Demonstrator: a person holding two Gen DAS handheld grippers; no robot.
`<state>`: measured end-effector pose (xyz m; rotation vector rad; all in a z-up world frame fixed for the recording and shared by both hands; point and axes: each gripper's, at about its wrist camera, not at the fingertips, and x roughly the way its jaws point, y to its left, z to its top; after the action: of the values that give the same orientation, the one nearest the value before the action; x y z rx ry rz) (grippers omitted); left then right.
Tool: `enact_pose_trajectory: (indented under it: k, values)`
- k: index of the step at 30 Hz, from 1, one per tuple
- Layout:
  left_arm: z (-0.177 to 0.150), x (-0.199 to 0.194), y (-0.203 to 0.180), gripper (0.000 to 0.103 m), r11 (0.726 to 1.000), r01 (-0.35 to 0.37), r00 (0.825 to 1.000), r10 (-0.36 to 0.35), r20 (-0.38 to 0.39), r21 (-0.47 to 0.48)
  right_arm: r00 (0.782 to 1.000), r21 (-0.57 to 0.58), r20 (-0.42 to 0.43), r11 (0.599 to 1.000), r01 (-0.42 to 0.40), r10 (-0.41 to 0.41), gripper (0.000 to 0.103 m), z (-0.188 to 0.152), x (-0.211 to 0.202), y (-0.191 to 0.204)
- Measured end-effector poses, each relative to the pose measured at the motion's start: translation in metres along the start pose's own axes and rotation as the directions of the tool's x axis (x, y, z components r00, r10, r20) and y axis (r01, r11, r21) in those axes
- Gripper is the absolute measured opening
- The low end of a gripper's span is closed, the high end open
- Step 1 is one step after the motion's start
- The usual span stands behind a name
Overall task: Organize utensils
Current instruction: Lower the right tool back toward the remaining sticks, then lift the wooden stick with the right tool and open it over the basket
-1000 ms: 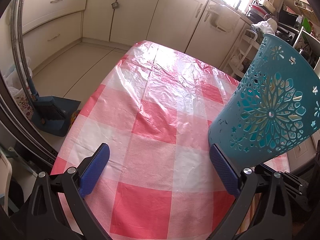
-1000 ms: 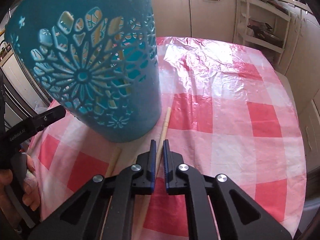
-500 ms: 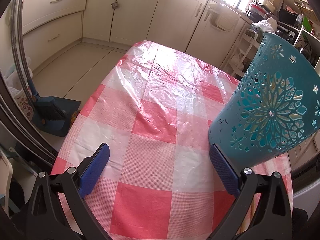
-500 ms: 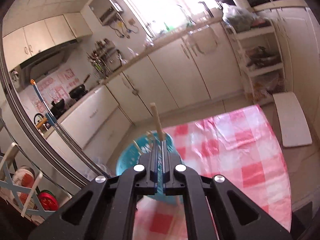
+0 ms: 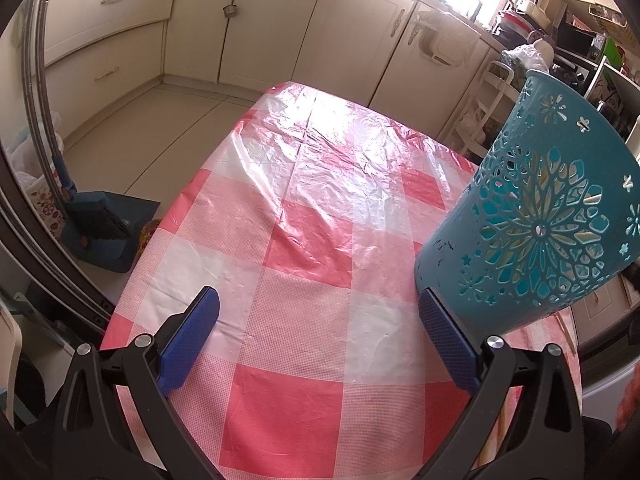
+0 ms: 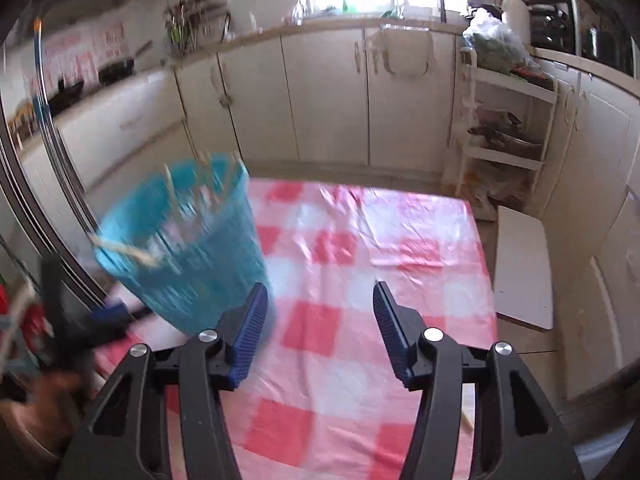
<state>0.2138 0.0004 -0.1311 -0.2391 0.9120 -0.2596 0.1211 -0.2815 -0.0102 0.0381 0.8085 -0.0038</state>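
Observation:
A teal perforated basket stands on the pink checked tablecloth at the right of the left wrist view. In the blurred right wrist view the basket holds several wooden utensils sticking out of its top. My left gripper is open and empty, low over the cloth, its right finger close beside the basket's base. My right gripper is open and empty above the table, to the right of the basket. A wooden stick lies on the cloth behind the basket.
Cream kitchen cabinets surround the table. A blue dustpan and brush stand on the floor at the left. A white shelf rack and a white board stand past the table's right edge. The left gripper shows blurred in the right wrist view.
My right gripper lifted a wooden utensil off the cloth, carried it over the basket and opened; the utensil is gone from its fingers. The left gripper has stayed in place.

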Motion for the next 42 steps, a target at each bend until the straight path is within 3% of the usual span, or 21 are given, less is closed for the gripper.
enact_pose_trajectory:
  k: [2, 5, 11, 14, 15, 18, 21, 23, 25, 27, 30, 33, 35, 38, 40, 42]
  values:
    - [0.0, 0.0, 0.0, 0.095, 1.0, -0.003, 1.0, 0.003, -0.001, 0.002, 0.995, -0.096, -0.066, 0.993, 0.067, -0.074, 0.046, -0.014, 0.028, -0.009]
    - [0.0, 0.0, -0.001, 0.095, 1.0, -0.011, 1.0, 0.011, -0.004, 0.009, 0.988, -0.123, -0.107, 0.988, 0.095, -0.108, 0.046, -0.015, 0.057, -0.035]
    - [0.0, 0.001, -0.005, 0.095, 0.999, -0.034, 0.999, 0.034, -0.012, 0.027, 0.985, -0.048, -0.16, 0.997, 0.06, -0.067, 0.045, 0.002, 0.09, -0.082]
    - [0.0, 0.002, -0.007, 0.095, 0.999, -0.041, 0.999, 0.042, -0.015, 0.032, 0.979, -0.058, -0.19, 0.997, 0.057, -0.067, 0.035, 0.002, 0.105, -0.092]
    - [0.0, 0.002, -0.008, 0.095, 0.999, -0.043, 0.999, 0.043, -0.015, 0.033, 0.974, -0.052, -0.22, 0.998, 0.033, -0.043, 0.024, 0.0, 0.108, -0.094]
    - [0.001, 0.002, -0.009, 0.095, 0.998, -0.046, 0.999, 0.047, -0.017, 0.037, 0.978, -0.093, -0.204, 0.995, 0.029, -0.048, 0.011, -0.005, 0.108, -0.087]
    - [0.001, 0.002, -0.009, 0.095, 0.998, -0.051, 0.998, 0.052, -0.019, 0.041, 0.975, -0.133, -0.207, 0.99, 0.051, -0.079, 0.006, -0.007, 0.108, -0.078]
    - [0.001, 0.002, -0.009, 0.095, 0.998, -0.051, 0.998, 0.052, -0.019, 0.041, 0.98, -0.069, -0.194, 0.997, 0.027, -0.04, 0.006, -0.007, 0.097, -0.078]
    - [0.001, 0.002, -0.009, 0.095, 0.998, -0.048, 0.999, 0.049, -0.018, 0.039, 0.987, 0.057, -0.147, 0.997, -0.05, 0.058, 0.006, 0.001, 0.075, -0.083]
    - [0.001, 0.002, -0.009, 0.095, 0.998, -0.046, 0.999, 0.046, -0.017, 0.037, 0.982, 0.179, -0.06, 0.97, -0.164, 0.177, 0.006, 0.012, 0.046, -0.082]
    - [0.001, 0.002, -0.009, 0.095, 0.998, -0.047, 0.999, 0.048, -0.018, 0.039, 0.94, 0.265, 0.117, 0.902, -0.34, 0.32, 0.006, 0.04, -0.005, -0.068]
    - [0.001, 0.002, -0.009, 0.095, 0.998, -0.054, 0.998, 0.055, -0.02, 0.043, 0.874, 0.256, 0.291, 0.849, -0.462, 0.388, 0.006, 0.075, -0.046, -0.039]
    - [0.0, 0.002, -0.01, 0.095, 0.997, -0.06, 0.998, 0.061, -0.022, 0.048, 0.834, 0.243, 0.403, 0.834, -0.495, 0.377, 0.006, 0.094, -0.065, -0.017]
    - [0.001, 0.004, -0.012, 0.095, 0.995, -0.076, 0.997, 0.077, -0.026, 0.06, 0.801, 0.248, 0.52, 0.845, -0.474, 0.296, 0.006, 0.109, -0.072, 0.013]
    - [0.0, 0.004, -0.014, 0.095, 0.994, -0.086, 0.996, 0.088, -0.029, 0.068, 0.798, 0.277, 0.55, 0.848, -0.451, 0.244, 0.006, 0.111, -0.061, 0.026]
    - [0.0, 0.005, -0.015, 0.095, 0.993, -0.093, 0.995, 0.095, -0.031, 0.074, 0.818, 0.308, 0.555, 0.875, -0.374, 0.154, 0.006, 0.107, -0.044, 0.041]
